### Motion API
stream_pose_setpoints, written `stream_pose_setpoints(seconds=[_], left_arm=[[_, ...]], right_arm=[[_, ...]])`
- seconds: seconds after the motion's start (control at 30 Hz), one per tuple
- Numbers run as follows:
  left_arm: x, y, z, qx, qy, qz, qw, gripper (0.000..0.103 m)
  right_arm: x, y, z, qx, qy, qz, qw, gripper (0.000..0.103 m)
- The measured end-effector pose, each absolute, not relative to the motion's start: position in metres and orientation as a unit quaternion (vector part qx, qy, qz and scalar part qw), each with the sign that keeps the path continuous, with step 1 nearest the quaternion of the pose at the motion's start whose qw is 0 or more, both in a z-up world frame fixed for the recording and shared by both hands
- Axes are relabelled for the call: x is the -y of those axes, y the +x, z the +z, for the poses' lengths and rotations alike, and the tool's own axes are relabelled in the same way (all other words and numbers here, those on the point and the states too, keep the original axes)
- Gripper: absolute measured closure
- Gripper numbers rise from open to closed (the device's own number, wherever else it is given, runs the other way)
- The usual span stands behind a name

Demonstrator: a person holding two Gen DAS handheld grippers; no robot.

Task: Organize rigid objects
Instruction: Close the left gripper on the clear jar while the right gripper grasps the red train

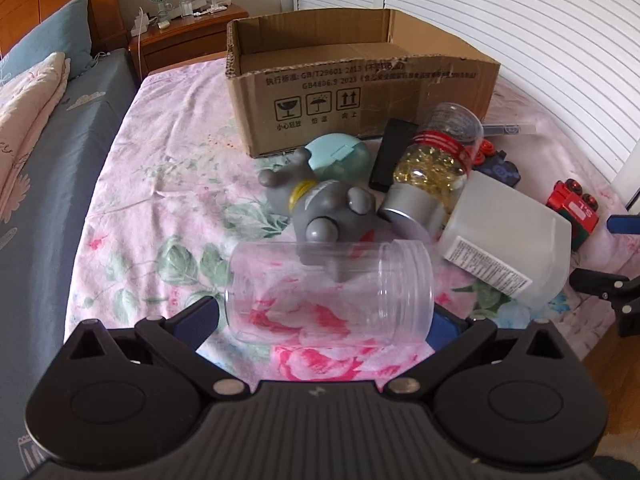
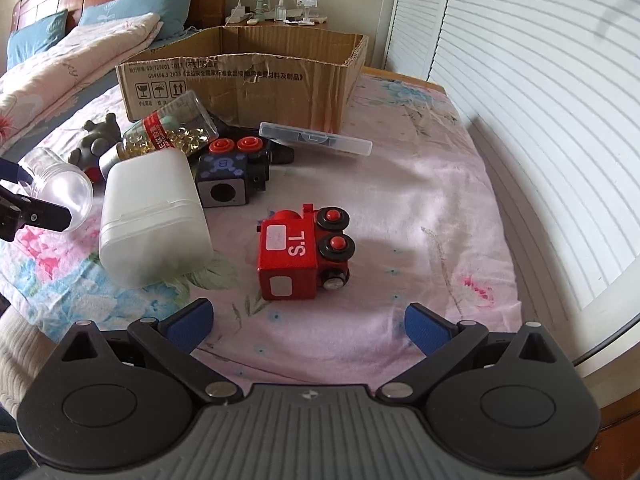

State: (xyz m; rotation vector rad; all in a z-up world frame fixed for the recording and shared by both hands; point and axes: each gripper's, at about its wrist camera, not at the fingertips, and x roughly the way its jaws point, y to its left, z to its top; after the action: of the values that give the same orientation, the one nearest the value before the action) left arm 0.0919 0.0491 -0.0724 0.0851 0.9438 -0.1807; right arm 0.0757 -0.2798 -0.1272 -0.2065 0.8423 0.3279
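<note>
L gripper (image 1: 326, 314) clamped on clear jar (image 1: 330, 290), box (image 1: 360, 80) at 12. R gripper (image 2: 308, 326) apart, empty; red train (image 2: 306, 252) at 12.

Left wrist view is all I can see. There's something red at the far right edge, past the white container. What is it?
Observer: A red toy train, tipped on its side with its lettering and wheels facing up. It sits apart from the white container.
Operator: Is the other gripper holding it?
Observer: No. The right gripper hangs just short of it, jaws wide open with nothing between them.
Operator: And that clear strip by the box?
Observer: It's a long, flat clear case, lying in front of the cardboard box.
</note>
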Motion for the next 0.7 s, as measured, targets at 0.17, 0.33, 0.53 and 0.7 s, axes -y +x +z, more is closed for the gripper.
stream_pose_setpoints(seconds=[0.17,0.33,0.53,0.7], left_arm=[[-0.051,0.094,-0.083,-0.449,0.034,-0.094,0.888,0.001],[-0.051,0.092,-0.085,-0.437,0.033,-0.092,0.894,0.0],[-0.051,0.088,-0.086,-0.429,0.03,-0.085,0.899,0.0],[-0.049,0.089,-0.085,-0.429,0.026,-0.077,0.899,0.0]], right_arm=[[0.28,0.078,-0.128,-0.407,-0.097,0.165,0.893,0.0],[0.28,0.076,-0.13,-0.399,-0.097,0.169,0.896,0.0],[0.282,0.078,-0.13,-0.394,-0.1,0.181,0.896,0.0],[0.284,0.082,-0.13,-0.39,-0.102,0.191,0.895,0.0]])
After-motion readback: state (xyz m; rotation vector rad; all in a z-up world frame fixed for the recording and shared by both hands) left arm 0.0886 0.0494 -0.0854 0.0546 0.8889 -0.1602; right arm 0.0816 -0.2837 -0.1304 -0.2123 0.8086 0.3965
